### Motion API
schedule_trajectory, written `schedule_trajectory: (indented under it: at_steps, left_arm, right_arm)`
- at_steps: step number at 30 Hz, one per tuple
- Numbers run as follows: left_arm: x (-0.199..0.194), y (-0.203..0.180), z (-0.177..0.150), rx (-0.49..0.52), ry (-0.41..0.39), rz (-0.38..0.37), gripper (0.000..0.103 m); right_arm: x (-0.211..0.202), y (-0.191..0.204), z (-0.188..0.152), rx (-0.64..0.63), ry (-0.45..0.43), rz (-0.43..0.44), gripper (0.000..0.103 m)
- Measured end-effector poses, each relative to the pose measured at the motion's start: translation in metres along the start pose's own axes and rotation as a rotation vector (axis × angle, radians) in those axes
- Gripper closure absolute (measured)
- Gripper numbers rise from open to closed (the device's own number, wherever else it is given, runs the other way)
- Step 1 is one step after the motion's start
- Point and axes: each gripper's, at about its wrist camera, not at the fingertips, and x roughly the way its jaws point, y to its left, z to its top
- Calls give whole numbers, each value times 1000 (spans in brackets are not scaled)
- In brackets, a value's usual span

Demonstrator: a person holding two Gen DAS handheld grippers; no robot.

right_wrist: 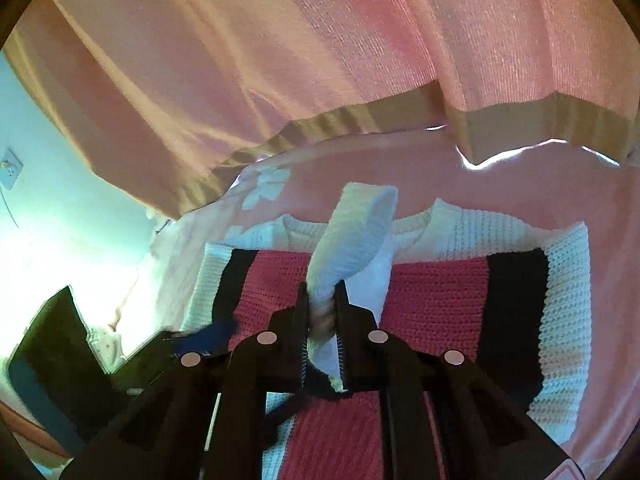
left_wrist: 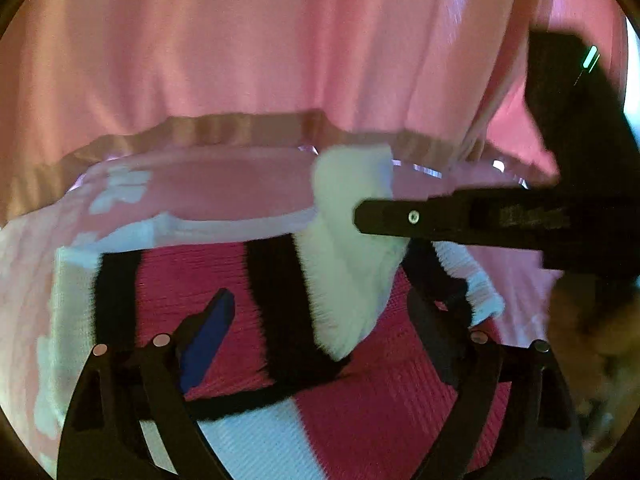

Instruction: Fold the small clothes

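Left tongs (left_wrist: 320,312) agape over striped sweater (left_wrist: 360,400), white sleeve (left_wrist: 352,264) aloft

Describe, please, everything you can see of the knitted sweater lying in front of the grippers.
The knitted sweater is a small chunky-knit garment with a red middle, black vertical stripes and white edges and neckband. It lies flat on a pink cloth, neck toward the pink curtain. One white sleeve is lifted and twisted, pinched by the right gripper. The left gripper hangs open over the red part.

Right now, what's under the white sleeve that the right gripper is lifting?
The sweater's red panel and black stripes lie below the white sleeve pinched by the right gripper. The surface beneath the sweater is covered.
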Motion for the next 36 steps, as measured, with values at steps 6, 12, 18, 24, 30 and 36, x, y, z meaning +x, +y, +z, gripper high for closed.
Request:
schedule_trajectory:
  at_steps: [6, 12, 18, 24, 30, 36]
  left_arm:
    - [52, -5, 9, -37, 93, -87, 96]
    - [-24, 53, 46, -200, -108, -44, 97]
    - [-127, 116, 63, -317, -310, -2, 97]
    - [-154, 131, 54, -337, -350, 33, 97]
    - [-182, 139, 57, -342, -410, 21, 97]
    - [-187, 135, 61, -332, -430, -5, 96]
  right_arm:
    - [-5, -2, -3, -26, 35, 1, 87]
    - [-36, 7, -12, -165, -81, -177, 78]
    - [33, 83, -67, -583, 43, -308, 59]
    - [116, 129, -96, -766, 142, -336, 62]
    - [147, 133, -69, -587, 124, -209, 92]
    - [163, 138, -72, -530, 212, -80, 90]
